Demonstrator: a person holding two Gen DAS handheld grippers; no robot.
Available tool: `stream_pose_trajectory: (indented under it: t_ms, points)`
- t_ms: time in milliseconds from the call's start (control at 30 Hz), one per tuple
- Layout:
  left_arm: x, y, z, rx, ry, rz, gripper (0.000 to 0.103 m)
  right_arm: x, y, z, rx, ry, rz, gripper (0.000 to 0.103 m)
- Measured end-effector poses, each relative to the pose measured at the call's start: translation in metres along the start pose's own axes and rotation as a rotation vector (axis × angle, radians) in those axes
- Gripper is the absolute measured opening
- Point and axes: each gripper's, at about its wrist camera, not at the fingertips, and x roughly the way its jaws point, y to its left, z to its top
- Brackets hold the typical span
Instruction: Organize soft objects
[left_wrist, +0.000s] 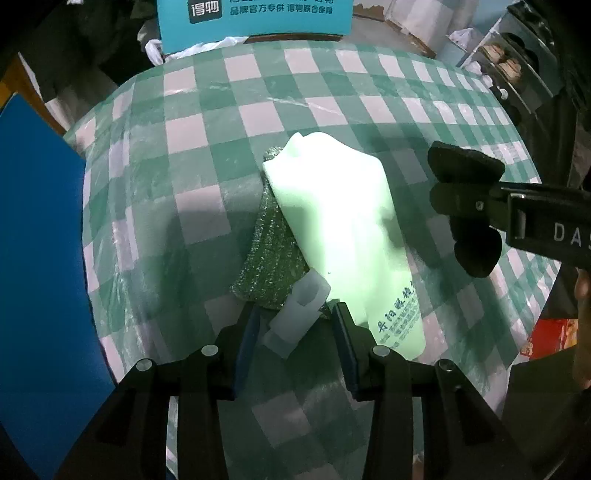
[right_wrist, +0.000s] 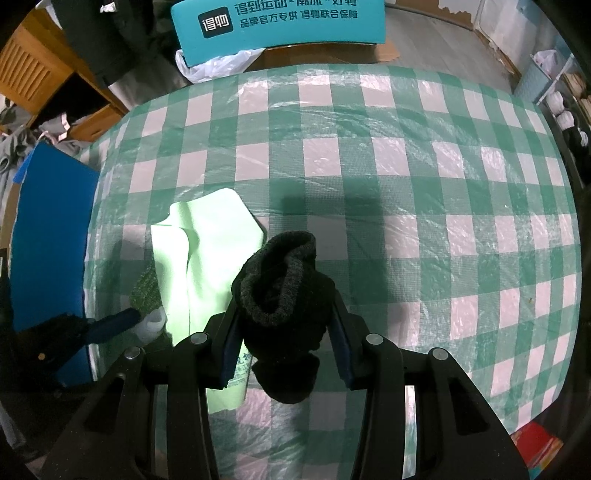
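My right claw (right_wrist: 284, 332) clenches a black knitted sock (right_wrist: 282, 295) above the green-checked tablecloth (right_wrist: 406, 184). My left claw (left_wrist: 295, 332) stands released around a small translucent silicone piece (left_wrist: 299, 314), beside the pale green cloth (left_wrist: 340, 221) lying over a green glittery scouring pad (left_wrist: 269, 251).

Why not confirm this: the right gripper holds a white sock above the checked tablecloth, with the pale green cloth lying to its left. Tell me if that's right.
Wrong on one point: the sock in the right gripper is black, not white, as the right wrist view shows. The pale green cloth does lie left of it on the checked tablecloth.
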Motion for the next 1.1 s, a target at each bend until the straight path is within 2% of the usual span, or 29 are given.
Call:
stream_pose_trajectory:
  t_ms: [100, 133, 167, 467, 1100]
  points:
    - [0.001, -0.003, 0.001, 0.015, -0.010, 0.012, 0.038, 0.000, -0.001, 0.000, 0.003, -0.001, 0.002, 0.042]
    - [0.002, -0.004, 0.000, 0.023, -0.015, 0.020, 0.034, 0.000, -0.001, 0.000, 0.004, -0.001, 0.002, 0.042]
    - [0.002, -0.004, -0.002, 0.030, -0.017, 0.030, 0.024, 0.000, -0.001, 0.000, 0.006, -0.001, 0.003, 0.042]
    - [-0.006, -0.002, -0.002, 0.029, -0.043, 0.024, 0.016, -0.004, 0.001, 0.000, 0.001, -0.008, 0.011, 0.042]
    - [-0.062, 0.013, -0.006, -0.035, -0.132, 0.007, 0.016, -0.042, 0.022, -0.003, -0.048, -0.068, 0.038, 0.042]
